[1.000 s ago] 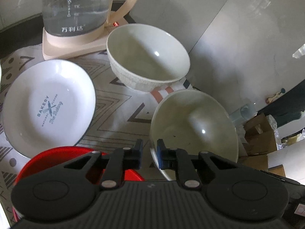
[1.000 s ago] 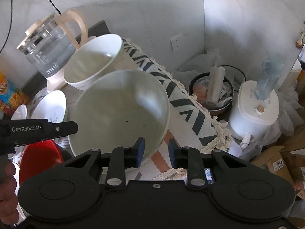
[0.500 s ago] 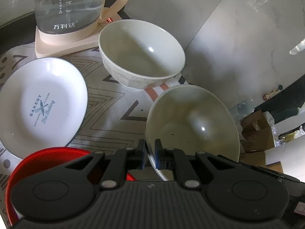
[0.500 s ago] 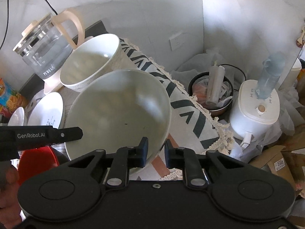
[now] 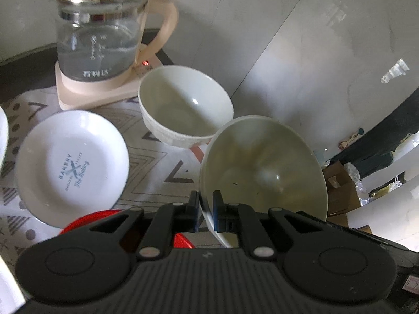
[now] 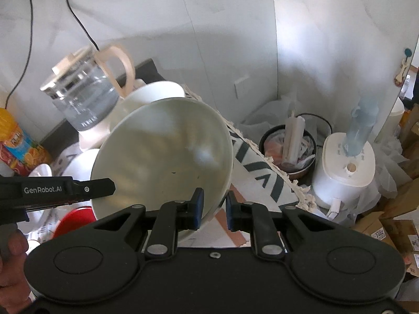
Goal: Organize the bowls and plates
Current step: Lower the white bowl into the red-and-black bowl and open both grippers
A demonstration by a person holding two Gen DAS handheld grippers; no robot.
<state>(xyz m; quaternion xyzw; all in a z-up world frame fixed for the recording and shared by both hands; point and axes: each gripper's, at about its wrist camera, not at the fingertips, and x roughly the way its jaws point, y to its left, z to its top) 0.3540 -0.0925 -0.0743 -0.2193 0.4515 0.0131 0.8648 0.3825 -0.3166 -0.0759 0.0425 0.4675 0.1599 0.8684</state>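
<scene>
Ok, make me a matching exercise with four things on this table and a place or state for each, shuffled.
Things:
1. large pale bowl
2. glass kettle with the beige handle
3. white plate printed BAKERY
4. red dish

Places or states:
A. standing on a beige base
B. partly hidden behind the left gripper
C. tilted, rim pinched by both grippers
D. lying flat on the patterned cloth

Pairs: 1-C, 2-A, 3-D, 4-B
</scene>
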